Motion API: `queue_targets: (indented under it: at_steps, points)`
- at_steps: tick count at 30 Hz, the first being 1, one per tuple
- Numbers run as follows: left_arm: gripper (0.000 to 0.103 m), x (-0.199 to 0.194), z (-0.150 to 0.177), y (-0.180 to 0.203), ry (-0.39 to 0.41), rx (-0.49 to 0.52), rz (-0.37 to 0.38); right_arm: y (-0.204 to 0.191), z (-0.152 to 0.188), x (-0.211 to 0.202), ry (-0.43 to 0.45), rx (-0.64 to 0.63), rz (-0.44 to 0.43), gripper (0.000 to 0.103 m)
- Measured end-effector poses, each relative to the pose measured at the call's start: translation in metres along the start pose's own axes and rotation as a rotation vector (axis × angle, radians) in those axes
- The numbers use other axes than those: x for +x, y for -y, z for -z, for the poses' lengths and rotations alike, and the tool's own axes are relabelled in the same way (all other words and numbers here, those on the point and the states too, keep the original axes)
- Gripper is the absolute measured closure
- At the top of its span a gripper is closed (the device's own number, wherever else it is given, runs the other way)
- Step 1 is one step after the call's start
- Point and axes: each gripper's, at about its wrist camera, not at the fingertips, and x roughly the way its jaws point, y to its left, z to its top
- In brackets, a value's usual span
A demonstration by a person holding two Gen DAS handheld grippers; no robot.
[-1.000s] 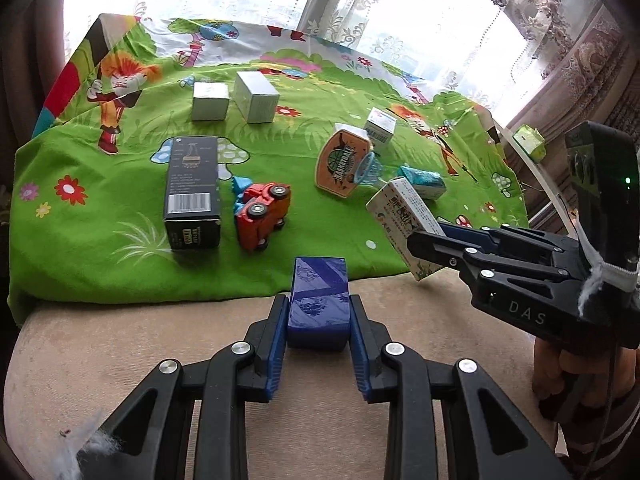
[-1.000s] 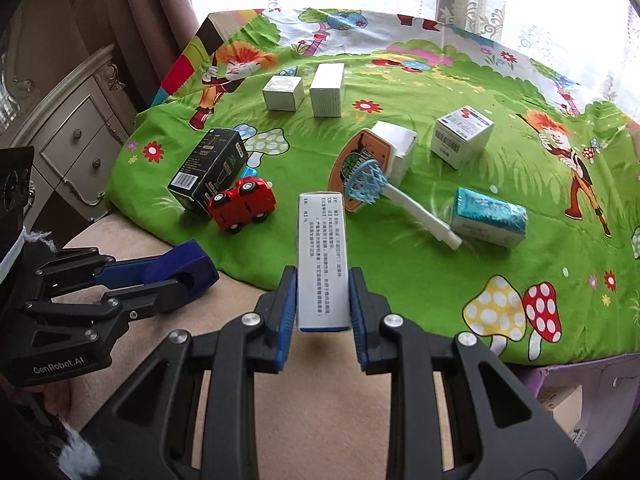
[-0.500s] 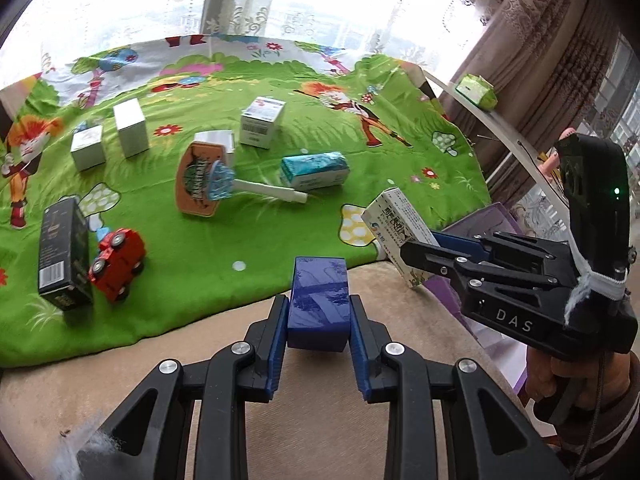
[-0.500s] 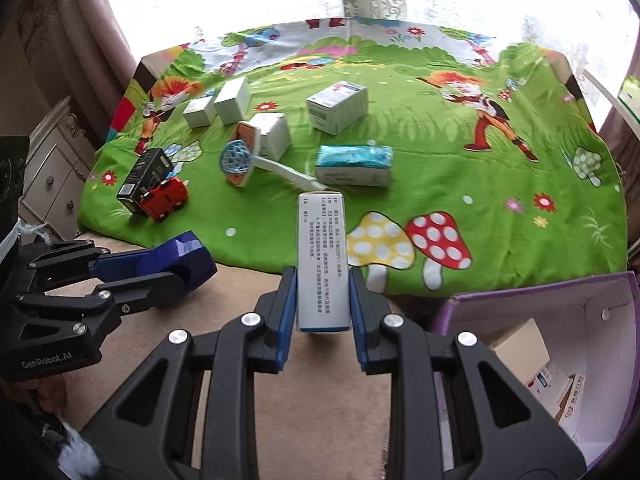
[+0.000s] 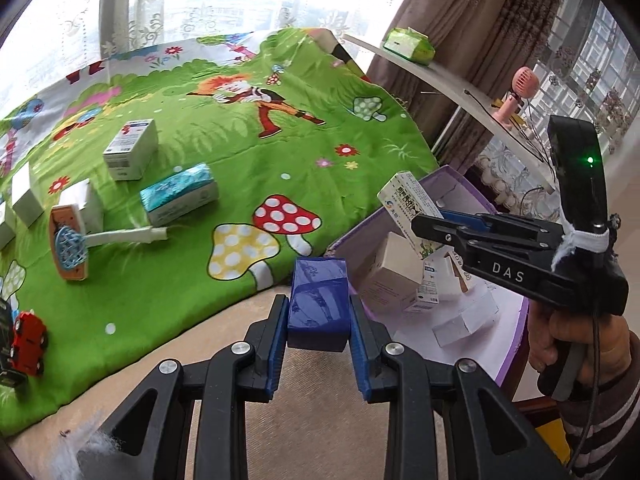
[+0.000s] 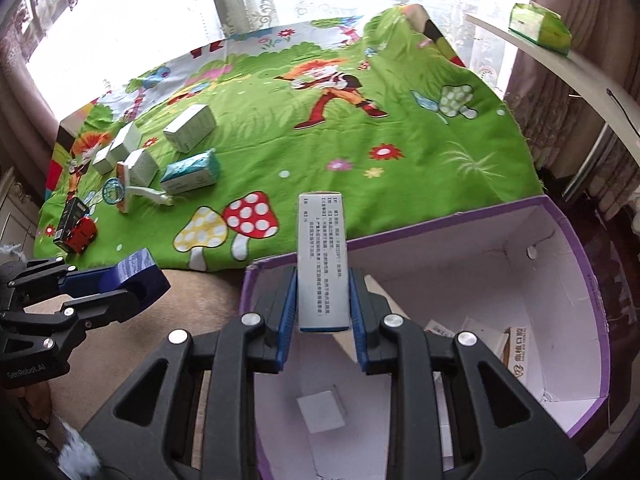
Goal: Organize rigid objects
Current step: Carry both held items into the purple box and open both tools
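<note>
- Left gripper (image 5: 319, 322): clamping a dark blue box (image 5: 318, 304) between its blue pads, jaws pressing on both long sides; sitting at 6 o'clock in the left wrist view, over beige upholstery (image 5: 208, 344) just beside the rim of the purple bin (image 5: 516, 336).
- Right gripper (image 6: 323, 312): gripping a tall white carton (image 6: 322, 260) with printed text, narrow face showing, standing upright between the pads; hanging over the near wall of the purple bin at 6 o'clock in the right wrist view.
- Purple bin: lying open at 4 o'clock in the right wrist view, white inside, holding several small cartons on its floor.
- Green cartoon cloth (image 6: 360, 128): covering the surface from 9 to 1 o'clock.
- Teal packet (image 6: 191, 172): resting on the cloth at 10 o'clock, near a white-handled brush (image 6: 138, 192).
- White boxes (image 6: 190, 127): standing in a loose group beyond the packet.
- Red toy car (image 6: 82, 234): sitting at 9 o'clock, touching a black box (image 6: 70, 216).
- Person's hand (image 5: 576, 340): holding the right gripper's handle at 4 o'clock in the left wrist view, striped sleeve below.
</note>
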Motion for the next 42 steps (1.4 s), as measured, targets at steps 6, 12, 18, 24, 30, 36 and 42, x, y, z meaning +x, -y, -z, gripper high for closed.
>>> queue_targets:
  at_steps: [6, 12, 18, 24, 30, 36, 42]
  points:
    - [0.073, 0.018, -0.010, 0.028, -0.030, 0.065, 0.026, 0.034, 0.000, -0.003, 0.012, 0.062, 0.048, 0.074]
    - [0.073, 0.035, -0.018, 0.046, -0.060, 0.098, 0.039, 0.059, 0.002, -0.004, 0.008, 0.104, 0.085, 0.074]
    - [0.072, 0.048, -0.028, 0.052, -0.061, 0.097, 0.025, 0.072, 0.004, -0.002, 0.004, 0.131, 0.103, 0.074]
    - [0.056, 0.049, -0.031, 0.049, -0.056, 0.074, 0.031, 0.076, 0.003, 0.001, 0.001, 0.137, 0.107, 0.074]
    - [0.049, 0.033, -0.030, 0.034, -0.012, 0.000, 0.046, 0.080, 0.003, 0.004, -0.006, 0.166, 0.115, 0.074]
    - [0.045, 0.022, -0.027, 0.018, 0.011, -0.084, 0.067, 0.096, 0.006, 0.011, -0.020, 0.255, 0.138, 0.074]
    - [0.042, 0.005, -0.024, 0.017, 0.098, -0.013, 0.004, 0.100, 0.001, 0.011, -0.008, 0.275, 0.141, 0.064]
